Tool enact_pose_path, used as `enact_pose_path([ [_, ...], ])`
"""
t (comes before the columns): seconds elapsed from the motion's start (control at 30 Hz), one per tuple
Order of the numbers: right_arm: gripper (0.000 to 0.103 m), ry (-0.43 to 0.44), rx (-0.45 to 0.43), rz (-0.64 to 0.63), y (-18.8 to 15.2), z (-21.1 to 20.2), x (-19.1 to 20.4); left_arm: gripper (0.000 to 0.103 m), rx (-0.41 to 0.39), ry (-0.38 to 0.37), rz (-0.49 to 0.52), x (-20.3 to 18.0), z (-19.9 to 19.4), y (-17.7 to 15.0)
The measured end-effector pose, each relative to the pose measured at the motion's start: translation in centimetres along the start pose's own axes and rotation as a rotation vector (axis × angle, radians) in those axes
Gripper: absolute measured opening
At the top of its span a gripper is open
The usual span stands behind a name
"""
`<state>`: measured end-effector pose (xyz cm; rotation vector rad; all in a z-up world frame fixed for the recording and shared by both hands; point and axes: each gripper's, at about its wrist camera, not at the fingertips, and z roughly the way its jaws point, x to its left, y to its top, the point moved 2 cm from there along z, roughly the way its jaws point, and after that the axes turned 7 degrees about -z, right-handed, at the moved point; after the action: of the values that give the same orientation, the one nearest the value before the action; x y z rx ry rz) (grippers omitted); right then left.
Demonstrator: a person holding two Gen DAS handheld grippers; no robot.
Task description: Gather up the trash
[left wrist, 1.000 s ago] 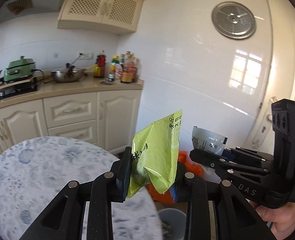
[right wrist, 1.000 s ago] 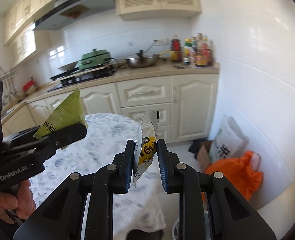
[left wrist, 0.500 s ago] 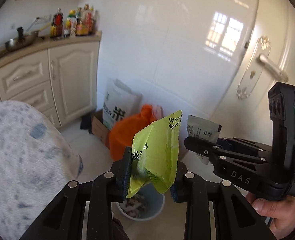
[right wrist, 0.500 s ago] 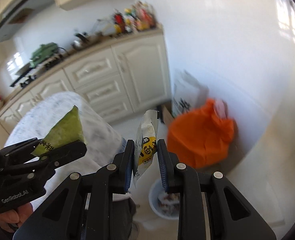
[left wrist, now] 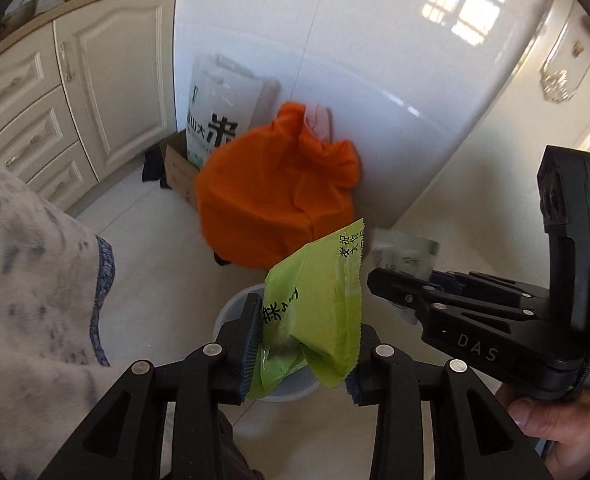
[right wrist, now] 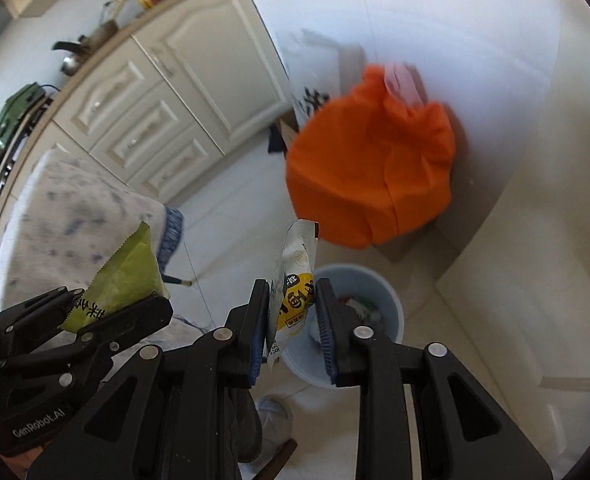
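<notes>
My left gripper (left wrist: 305, 340) is shut on a green snack wrapper (left wrist: 315, 304), held above a small grey-blue trash bin (left wrist: 231, 312) on the floor. My right gripper (right wrist: 293, 320) is shut on a white and yellow wrapper (right wrist: 295, 288), held over the same bin (right wrist: 379, 292), which has trash inside. Each gripper shows in the other's view: the right gripper (left wrist: 391, 280) to the right with its wrapper (left wrist: 407, 252), the left gripper (right wrist: 115, 316) at lower left with the green wrapper (right wrist: 123, 276).
A full orange bag (left wrist: 279, 196) sits behind the bin against the white wall, with a printed white bag (left wrist: 215, 116) and a cardboard box (left wrist: 179, 172) beside it. The table with a blue-patterned cloth (left wrist: 35, 280) is at left. Cream cabinets (left wrist: 75, 92) stand behind.
Both grippers have tilted down and moved from over the table toward the floor. The bin and orange bag now appear closer and lower in view. Both wrappers stay gripped.
</notes>
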<state>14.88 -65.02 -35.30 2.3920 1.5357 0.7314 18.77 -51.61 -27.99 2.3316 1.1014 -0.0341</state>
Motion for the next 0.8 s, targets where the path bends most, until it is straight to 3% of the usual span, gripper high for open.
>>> enact_pose_path([
  [0.07,0.027,-0.008,0.019,0.025,-0.2,1.1,-0.8,0.063,0.047,0.007,-0.015,-0.2,1.8,1.3],
  [0.1,0.031,-0.013,0.024,0.036,-0.2,1.4,-1.2,0.066,0.048,0.015,-0.022,0.3,2.8,3.1],
  [0.17,0.065,-0.031,0.026,0.061,-0.5,1.7,-1.9,0.076,0.049,0.027,-0.025,0.1,3.5,4.8],
  [0.27,0.087,-0.039,0.014,0.098,-0.8,1.1,-2.7,0.091,0.037,0.072,-0.011,0.6,3.6,6.0],
  [0.37,0.101,-0.064,0.000,0.113,-0.8,0.5,-3.2,0.098,0.011,0.095,-0.012,0.6,3.1,5.8],
  [0.63,0.103,-0.098,-0.058,0.166,-0.1,-2.7,-2.9,0.101,-0.054,0.119,-0.012,0.1,-0.9,4.4],
  [0.8,0.103,-0.067,-0.138,0.152,1.3,-6.6,-1.1,0.101,-0.173,0.120,-0.004,-0.2,-6.8,3.5],
])
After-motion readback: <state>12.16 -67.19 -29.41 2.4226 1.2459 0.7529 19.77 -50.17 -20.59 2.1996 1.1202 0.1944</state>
